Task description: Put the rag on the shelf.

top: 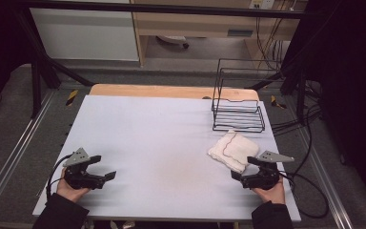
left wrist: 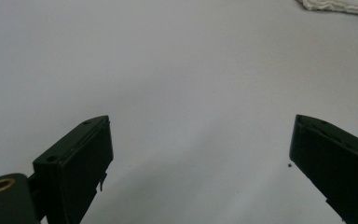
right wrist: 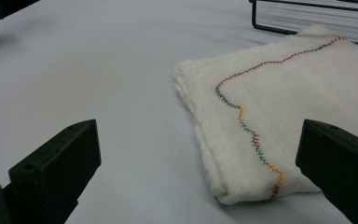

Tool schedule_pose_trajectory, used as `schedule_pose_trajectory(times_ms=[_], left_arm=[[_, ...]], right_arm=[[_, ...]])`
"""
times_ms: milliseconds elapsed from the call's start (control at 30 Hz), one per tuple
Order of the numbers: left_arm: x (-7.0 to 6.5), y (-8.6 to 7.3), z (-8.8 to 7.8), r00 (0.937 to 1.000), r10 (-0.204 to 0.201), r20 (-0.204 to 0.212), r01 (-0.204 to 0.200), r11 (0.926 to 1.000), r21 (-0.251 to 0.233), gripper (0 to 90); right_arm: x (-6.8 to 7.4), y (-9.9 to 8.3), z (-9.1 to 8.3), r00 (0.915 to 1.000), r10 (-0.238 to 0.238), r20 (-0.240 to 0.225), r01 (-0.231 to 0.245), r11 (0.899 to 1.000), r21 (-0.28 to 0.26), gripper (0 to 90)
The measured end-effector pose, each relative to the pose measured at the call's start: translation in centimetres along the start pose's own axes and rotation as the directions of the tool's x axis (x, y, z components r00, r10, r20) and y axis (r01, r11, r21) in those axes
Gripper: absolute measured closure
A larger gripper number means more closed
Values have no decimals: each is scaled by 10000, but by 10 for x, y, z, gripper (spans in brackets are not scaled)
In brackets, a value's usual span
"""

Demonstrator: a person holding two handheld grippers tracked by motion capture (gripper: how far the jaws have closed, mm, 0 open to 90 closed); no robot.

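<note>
Right gripper: black two-jaw right gripper (top: 244,168) sits at the near right of the pale grey table top (top: 162,138), held in a hand; jaws stand apart with nothing between the pads, seen clearly in the right gripper view (right wrist: 198,154).
Left gripper: black two-jaw left gripper (top: 106,167) rests at the near left, well apart from the cloth; jaws apart over bare table (left wrist: 200,154).
Cloth position: folded white cloth with multicoloured zigzag stitching (right wrist: 270,121) lies flat just ahead of the right gripper (top: 232,149), near the right edge.
Cloth handling (judged): light, soft, limp; several layers, likely to sag or unfold if lifted by one ply.
Grip point (judged): near folded corner, pinching all layers together.
Rack: black wire rack (top: 238,112) stands just beyond the cloth.
</note>
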State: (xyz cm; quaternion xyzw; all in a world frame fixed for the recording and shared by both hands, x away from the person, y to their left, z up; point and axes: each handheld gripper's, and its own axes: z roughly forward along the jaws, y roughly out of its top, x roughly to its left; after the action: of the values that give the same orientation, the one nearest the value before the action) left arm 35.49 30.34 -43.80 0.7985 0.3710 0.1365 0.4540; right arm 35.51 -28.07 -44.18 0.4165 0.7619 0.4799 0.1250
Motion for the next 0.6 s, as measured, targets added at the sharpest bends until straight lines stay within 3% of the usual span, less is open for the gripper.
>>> schedule_pose_trajectory(times_ms=[600], left_arm=[[1,-1,0,9999,-77,-152,77,10000,8,58]], right_arm=[[4,3,4,9995,-153,290,149,9998,166,28]])
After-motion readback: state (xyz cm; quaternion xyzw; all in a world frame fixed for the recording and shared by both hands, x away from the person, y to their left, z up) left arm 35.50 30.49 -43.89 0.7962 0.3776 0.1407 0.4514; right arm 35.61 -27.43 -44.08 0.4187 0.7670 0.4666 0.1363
